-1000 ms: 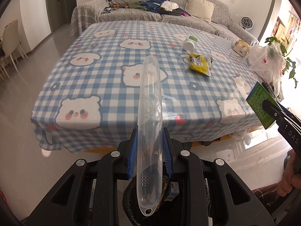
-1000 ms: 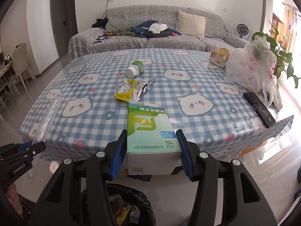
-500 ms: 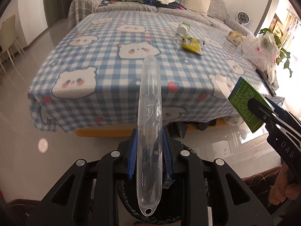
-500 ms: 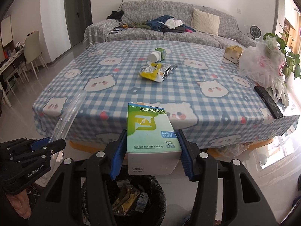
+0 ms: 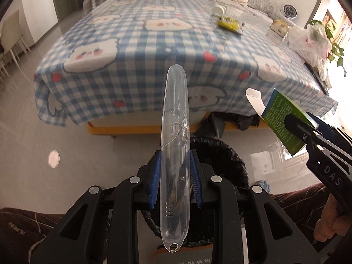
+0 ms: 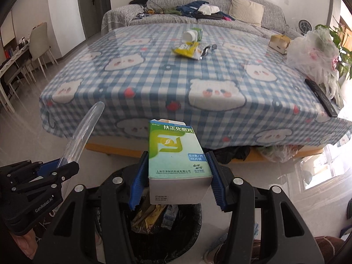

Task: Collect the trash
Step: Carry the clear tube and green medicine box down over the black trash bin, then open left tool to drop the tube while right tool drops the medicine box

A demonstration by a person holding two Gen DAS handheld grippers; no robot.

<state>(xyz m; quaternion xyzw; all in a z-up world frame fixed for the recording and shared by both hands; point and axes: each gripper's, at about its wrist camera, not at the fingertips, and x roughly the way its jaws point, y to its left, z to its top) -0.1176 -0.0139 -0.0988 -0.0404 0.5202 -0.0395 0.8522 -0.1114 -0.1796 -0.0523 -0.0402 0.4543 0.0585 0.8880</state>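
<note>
My left gripper [image 5: 175, 177] is shut on a long clear plastic case [image 5: 175, 145], which points up and away over a black-lined trash bin [image 5: 222, 154] on the floor. My right gripper [image 6: 176, 176] is shut on a green and white medicine box [image 6: 175, 151], held above the same trash bin [image 6: 167, 220], where wrappers lie inside. The box [image 5: 282, 118] and the right gripper show at the right of the left wrist view. The clear case [image 6: 83, 132] and the left gripper [image 6: 44, 176] show at the left of the right wrist view.
A table with a blue checked bear cloth [image 6: 154, 77] stands just behind the bin. On it lie a yellow wrapper [image 6: 189, 50], a white bottle [image 6: 193, 34], a small carton [image 6: 279, 41], a plastic bag [image 6: 312, 55] and a remote [image 6: 321, 96]. A grey sofa [image 6: 198, 13] lies beyond.
Both grippers have sunk and drawn back from the table toward the floor, each keeping its object. The trash bin now fills more of both views beneath the jaws.
</note>
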